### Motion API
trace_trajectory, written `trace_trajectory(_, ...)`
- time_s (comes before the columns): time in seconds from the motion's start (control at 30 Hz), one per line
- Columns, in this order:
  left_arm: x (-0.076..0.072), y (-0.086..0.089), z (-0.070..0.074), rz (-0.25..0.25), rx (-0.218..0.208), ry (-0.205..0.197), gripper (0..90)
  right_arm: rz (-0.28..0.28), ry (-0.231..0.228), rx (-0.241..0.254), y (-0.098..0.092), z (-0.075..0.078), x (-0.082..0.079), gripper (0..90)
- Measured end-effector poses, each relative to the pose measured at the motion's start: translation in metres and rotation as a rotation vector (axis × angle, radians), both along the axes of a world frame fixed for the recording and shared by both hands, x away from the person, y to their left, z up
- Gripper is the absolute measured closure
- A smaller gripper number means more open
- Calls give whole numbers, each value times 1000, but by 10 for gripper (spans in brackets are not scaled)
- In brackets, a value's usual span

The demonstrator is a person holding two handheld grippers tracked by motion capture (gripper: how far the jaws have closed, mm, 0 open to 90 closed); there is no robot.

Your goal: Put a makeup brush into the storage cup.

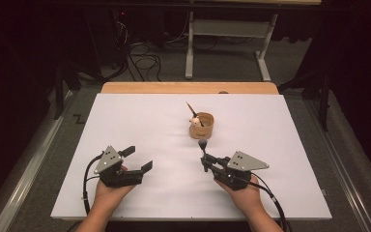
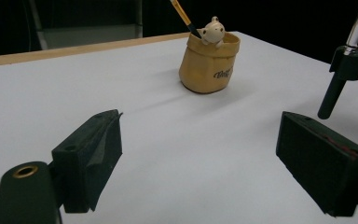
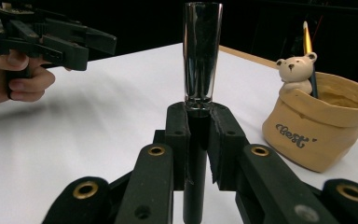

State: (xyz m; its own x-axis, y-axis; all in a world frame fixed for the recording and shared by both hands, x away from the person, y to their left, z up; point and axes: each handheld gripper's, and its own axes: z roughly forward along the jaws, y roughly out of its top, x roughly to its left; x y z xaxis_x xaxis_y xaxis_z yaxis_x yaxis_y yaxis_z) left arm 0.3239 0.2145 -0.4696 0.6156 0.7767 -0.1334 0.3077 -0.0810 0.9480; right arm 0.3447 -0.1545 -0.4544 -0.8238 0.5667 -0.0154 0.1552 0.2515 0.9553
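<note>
I can read just one curly dark word, something like "Best", on the side of the little tan pot (image 3: 319,135) with the bear.

A white sheet covers the table (image 1: 140,121), leaving a strip of bare wood along its far edge. Grey carpet (image 1: 222,63) lies beyond, with loose black cables (image 1: 142,58) and a white desk frame (image 1: 227,46). The room behind is dark.
</note>
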Motion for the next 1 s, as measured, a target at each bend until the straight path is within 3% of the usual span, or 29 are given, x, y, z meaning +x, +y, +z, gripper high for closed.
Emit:
trace_trajectory(0.2,-1,5,-8,35,-3,-4,109,-13,-2,-2,-5,0,0,806)
trace_trajectory(0.37,-5,7,-7,58,23,-44,71,-24,-3,-12,-10,-1,0,806)
trace_trajectory(0.53,-7,12,-6,78,20,-58,33,-40,-13,-12,-16,0,1,806)
trace_trajectory(1.0,-10,8,-8,55,38,-51,1,-89,-23,4,-33,4,6,806)
